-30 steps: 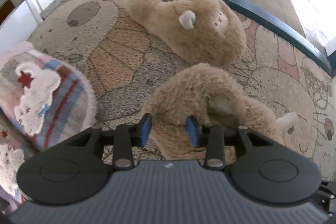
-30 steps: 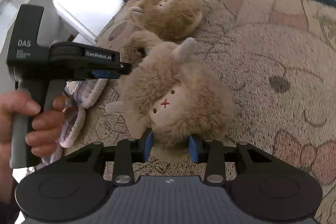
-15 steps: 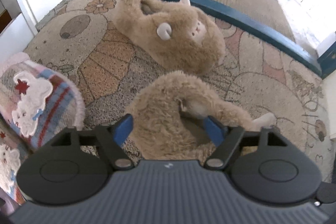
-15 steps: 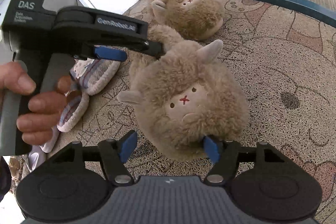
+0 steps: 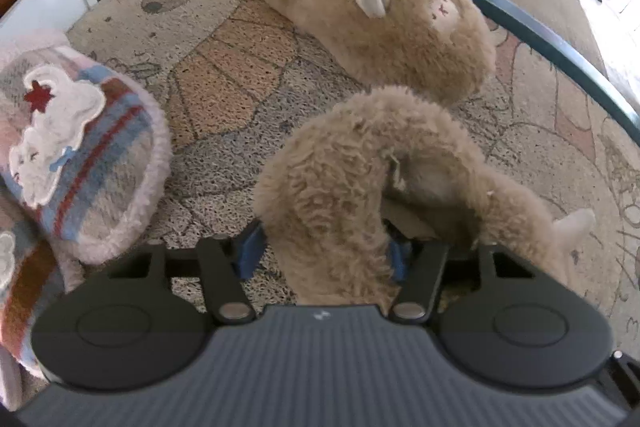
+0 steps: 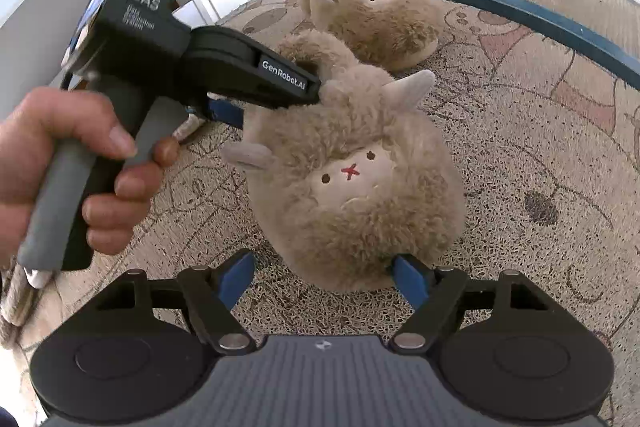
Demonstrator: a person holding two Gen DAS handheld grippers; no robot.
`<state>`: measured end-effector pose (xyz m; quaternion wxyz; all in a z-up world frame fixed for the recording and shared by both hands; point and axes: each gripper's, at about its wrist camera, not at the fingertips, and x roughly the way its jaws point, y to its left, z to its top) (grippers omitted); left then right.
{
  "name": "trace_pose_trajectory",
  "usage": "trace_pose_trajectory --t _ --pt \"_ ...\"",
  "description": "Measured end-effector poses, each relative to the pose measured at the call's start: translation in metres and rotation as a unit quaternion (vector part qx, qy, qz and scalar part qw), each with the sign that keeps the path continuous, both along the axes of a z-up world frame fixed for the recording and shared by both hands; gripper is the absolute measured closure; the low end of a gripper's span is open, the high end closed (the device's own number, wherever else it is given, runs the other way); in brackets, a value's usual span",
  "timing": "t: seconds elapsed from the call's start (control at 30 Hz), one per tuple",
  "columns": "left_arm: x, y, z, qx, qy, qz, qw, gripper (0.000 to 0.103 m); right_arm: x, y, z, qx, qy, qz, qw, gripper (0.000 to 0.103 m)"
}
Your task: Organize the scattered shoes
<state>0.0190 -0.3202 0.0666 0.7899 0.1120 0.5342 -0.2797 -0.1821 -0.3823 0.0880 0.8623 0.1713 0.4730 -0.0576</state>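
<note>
Tan plush: we counted two fluffy animal-face slippers, the near one (image 6: 352, 179) and the far one (image 6: 376, 11), on the patterned doormat (image 6: 520, 155). Two striped pink slippers (image 5: 80, 147) lay left. Our left gripper (image 5: 324, 255) straddled the near slipper's heel; our right gripper (image 6: 324, 277) gaped around its toe.

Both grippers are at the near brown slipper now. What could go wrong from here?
The left gripper has only the soft heel wall of the near slipper between its jaws; the fur may slip out. The right gripper is open around the toe, so a lift could let the slipper droop. The far slipper lies close and could be pushed.
</note>
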Motion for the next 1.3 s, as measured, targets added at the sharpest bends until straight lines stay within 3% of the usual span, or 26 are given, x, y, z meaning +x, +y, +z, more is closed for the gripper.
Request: trace_pose_trajectory --t 0.17,0.47,0.53,0.57,0.63,0.73,0.97,1.3 --pt "0.003 0.003 0.006 -0.008 0.003 0.006 0.9999 0.073 0.000 0.004 -0.002 -0.026 -0.003 0.004 1.000 0.020" --pt "0.000 -0.002 0.008 -0.010 0.005 0.009 0.9999 0.077 0.001 0.019 -0.009 -0.081 -0.019 0.027 0.996 0.009" --pt "0.002 -0.001 0.009 -0.014 0.010 0.009 0.9998 0.079 0.006 0.023 -0.014 -0.107 -0.017 0.025 0.994 0.017" --pt "0.002 -0.001 0.010 -0.017 0.010 0.009 0.9998 0.082 0.006 0.020 -0.013 -0.101 -0.023 0.017 0.994 0.020" --pt "0.002 -0.001 0.012 -0.016 0.001 0.009 0.9998 0.082 0.008 0.013 -0.012 -0.089 -0.032 0.005 0.996 0.038" --pt "0.005 -0.002 0.011 -0.015 -0.003 0.007 0.9999 0.082 0.010 0.007 -0.012 -0.081 -0.035 0.003 0.996 0.048" --pt "0.015 -0.001 0.011 -0.018 0.001 0.019 0.9996 0.084 0.015 0.009 -0.009 -0.091 -0.047 0.001 0.995 0.054" --pt "0.039 -0.006 0.028 -0.023 -0.035 0.031 0.9986 0.090 0.052 0.006 0.000 -0.099 -0.064 0.015 0.993 0.055"
